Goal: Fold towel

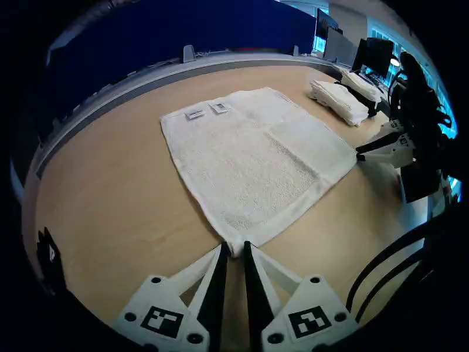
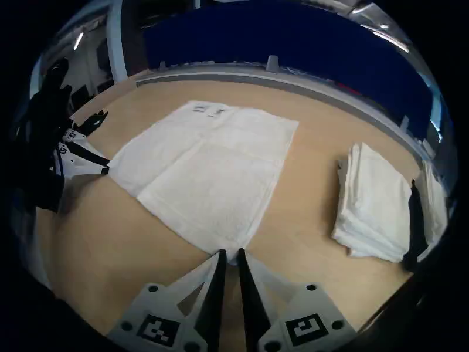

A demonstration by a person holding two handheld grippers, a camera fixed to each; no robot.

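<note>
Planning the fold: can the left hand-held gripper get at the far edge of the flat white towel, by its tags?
Probably yes: the left hand-held gripper pinches a near corner of the flat white terry towel; nothing lies between it and the small tags.

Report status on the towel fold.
Left claw shut on towel corner. Right claw shut on another corner. Towel flat on table. Folded stack alongside, apart.
</note>
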